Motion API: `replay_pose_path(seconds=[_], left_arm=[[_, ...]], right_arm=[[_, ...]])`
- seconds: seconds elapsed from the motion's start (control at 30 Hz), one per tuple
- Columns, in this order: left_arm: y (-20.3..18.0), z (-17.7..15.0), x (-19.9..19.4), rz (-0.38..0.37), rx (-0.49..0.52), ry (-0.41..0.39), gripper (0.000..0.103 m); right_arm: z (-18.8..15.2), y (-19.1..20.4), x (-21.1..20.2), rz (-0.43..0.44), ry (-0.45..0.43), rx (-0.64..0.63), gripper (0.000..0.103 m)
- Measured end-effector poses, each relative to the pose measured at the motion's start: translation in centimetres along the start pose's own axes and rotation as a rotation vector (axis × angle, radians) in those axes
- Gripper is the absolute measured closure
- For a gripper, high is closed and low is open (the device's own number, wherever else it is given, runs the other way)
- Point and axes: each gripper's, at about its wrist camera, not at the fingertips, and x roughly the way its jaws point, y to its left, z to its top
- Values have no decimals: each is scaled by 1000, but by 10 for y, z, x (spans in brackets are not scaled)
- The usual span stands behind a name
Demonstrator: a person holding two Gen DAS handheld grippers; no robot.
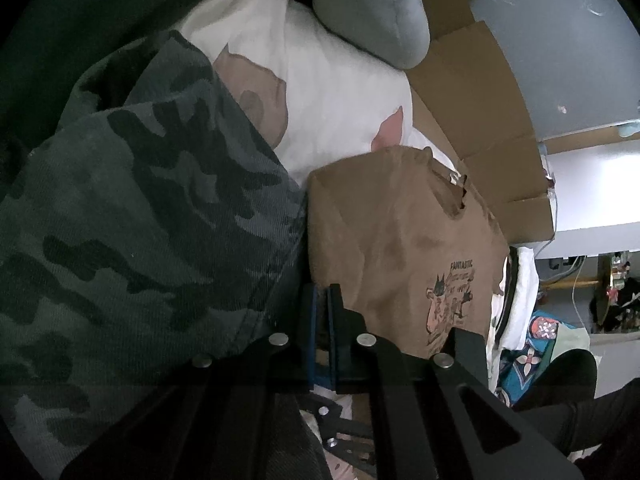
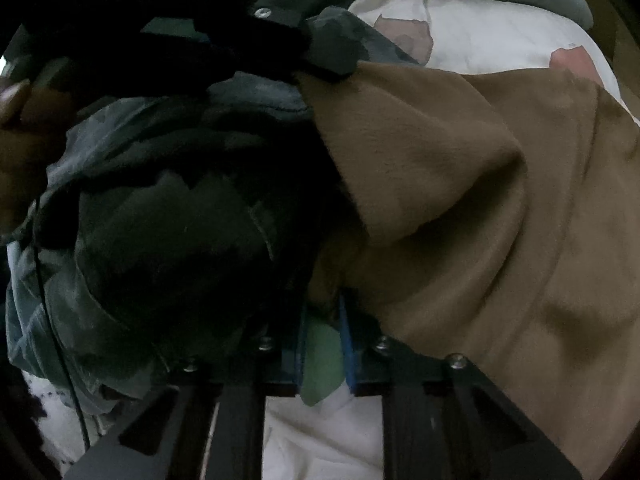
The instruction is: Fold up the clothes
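A brown T-shirt (image 1: 384, 232) with a cartoon print lies on white bedding (image 1: 340, 92), next to a camouflage garment (image 1: 140, 220). My left gripper (image 1: 322, 292) is shut at the shirt's near corner, between the two garments. In the right wrist view the left gripper (image 2: 336, 70) pinches that corner of the brown T-shirt (image 2: 500, 220) at the top. My right gripper (image 2: 322, 308) is shut on the shirt's lower edge, and a strip of green fabric (image 2: 320, 364) also shows between its pads. The camouflage garment (image 2: 168, 220) bulges on the left.
Flattened cardboard boxes (image 1: 480, 100) stand behind the bedding on the right. A grey cushion (image 1: 372, 12) lies at the top. A blue patterned cloth (image 1: 532, 344) and a person's dark-clad leg (image 1: 580, 400) are at the lower right. White bedding (image 2: 500, 36) shows behind the shirt.
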Motion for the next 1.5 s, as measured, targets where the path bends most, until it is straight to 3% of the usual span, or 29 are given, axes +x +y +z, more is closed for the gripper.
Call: replay_pose_path(seconds=[0.33,0.5,0.77,1.13,1.3,1.5], left_arm=[[-14,11,-27,8,23,-65,100],[-21,23,-43,26,42,-97,100],[-17,34,-59,56,37,-125,100],[11,49,-45,142,30,-108,100],[26,50,-34,199,20,-89,100],[41,50,-21,230,3,-80,100]], right_arm=[[8,-8,-53,107,-45,26,95],[-6,0,-78,153,-68,51,95],[7,5,-87,248,-73,64,95],[0,18,-52,280,-19,47,95],[-1,20,-35,252,14,40,95],[-2,18,-31,245,42,49,80]])
